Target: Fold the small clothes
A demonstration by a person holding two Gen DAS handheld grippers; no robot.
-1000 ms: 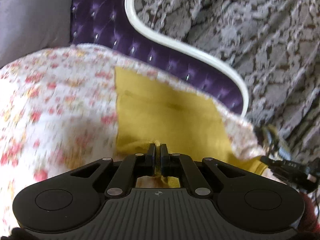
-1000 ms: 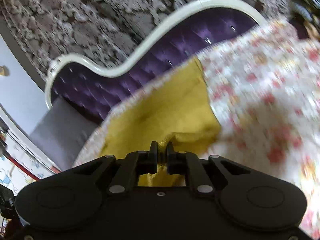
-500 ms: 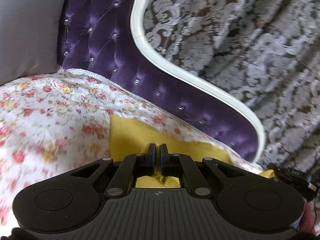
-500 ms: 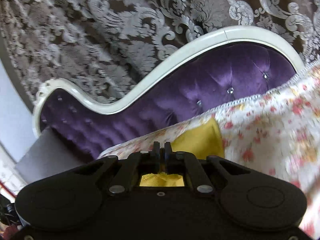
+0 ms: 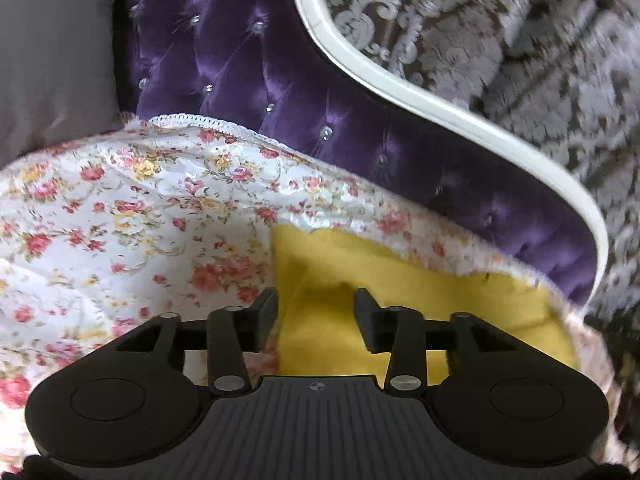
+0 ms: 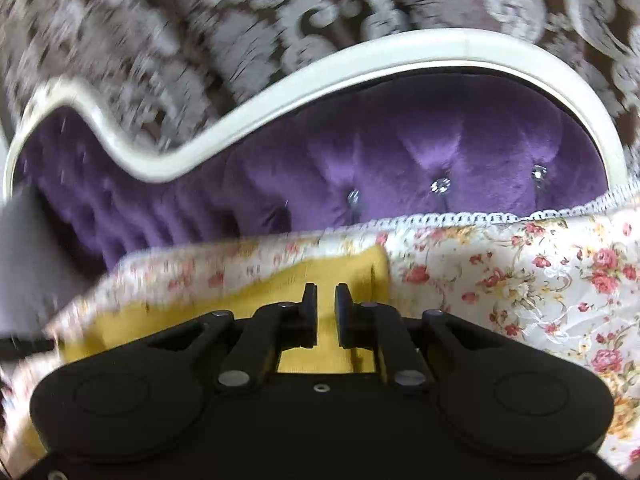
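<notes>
Both grippers releasing yellow garment (image 5: pixel 400 280) near bedspread's (image 5: pixel 120 208) headboard edge: left gripper (image 5: pixel 316 300) wide open, right gripper (image 6: pixel 326 304) slightly parted. Next: regrasping for another fold.

1. The black left gripper (image 5: pixel 316 304), clamped on the mustard-yellow knit garment (image 5: pixel 400 280) half a second ago, now stands with jaws wide apart.
2. The black right gripper (image 6: pixel 326 304) has parted slightly, letting go of the garment (image 6: pixel 320 276).
3. The garment now lies flat on the floral bedspread (image 5: pixel 140 208).

floral bedspread (image 5: pixel 140 208), purple tufted headboard (image 5: pixel 248 64), damask curtain (image 6: pixel 200 32)
</notes>
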